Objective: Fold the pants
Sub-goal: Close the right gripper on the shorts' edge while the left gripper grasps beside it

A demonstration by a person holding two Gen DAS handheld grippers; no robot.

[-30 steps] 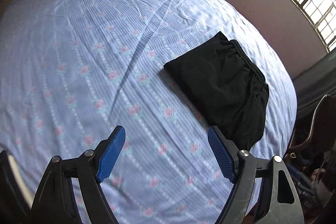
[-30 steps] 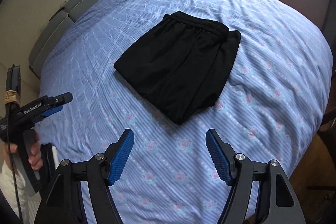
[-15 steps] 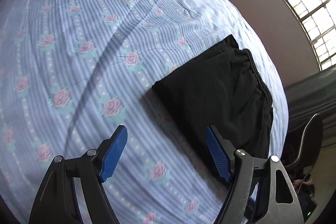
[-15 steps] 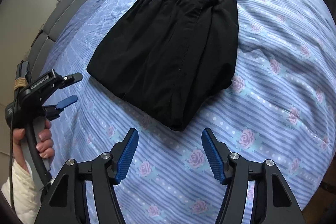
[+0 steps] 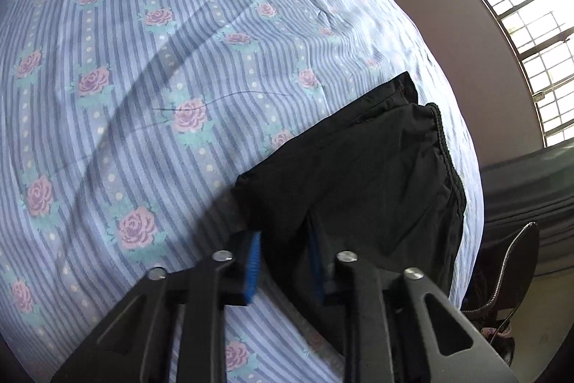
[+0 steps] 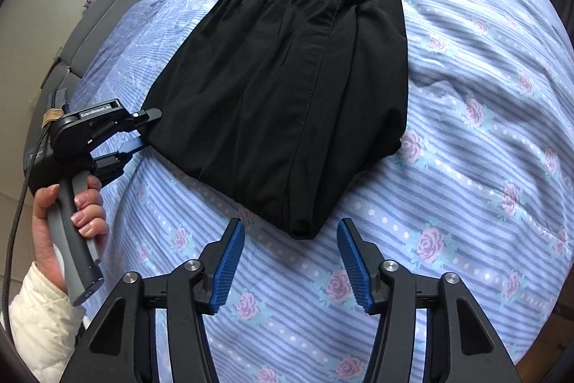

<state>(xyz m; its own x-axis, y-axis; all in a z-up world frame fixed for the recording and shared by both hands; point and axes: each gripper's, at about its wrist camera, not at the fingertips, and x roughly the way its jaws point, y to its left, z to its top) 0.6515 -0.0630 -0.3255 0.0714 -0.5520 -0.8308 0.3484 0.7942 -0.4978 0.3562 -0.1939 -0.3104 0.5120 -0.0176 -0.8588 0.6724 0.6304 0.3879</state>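
Observation:
Black pants [image 6: 287, 88] lie folded on the bed, waistband at the far end. They also show in the left wrist view [image 5: 358, 182]. My left gripper [image 5: 285, 261] has closed on the near left corner of the pants, with black cloth between its blue pads. It also shows in the right wrist view [image 6: 138, 135] at the pants' left corner, held by a hand. My right gripper [image 6: 290, 257] is open and empty, just short of the near folded corner of the pants.
The bed has a blue striped sheet with pink roses [image 6: 466, 203]. A grey headboard [image 6: 104, 17] stands at the far left. A window [image 5: 520, 24] and a dark chair [image 5: 516, 261] lie beyond the bed's right edge.
Both grippers moved in toward the pants. My left gripper went from wide open to closed on the pants' corner. My right gripper stayed open and came close to the near corner.

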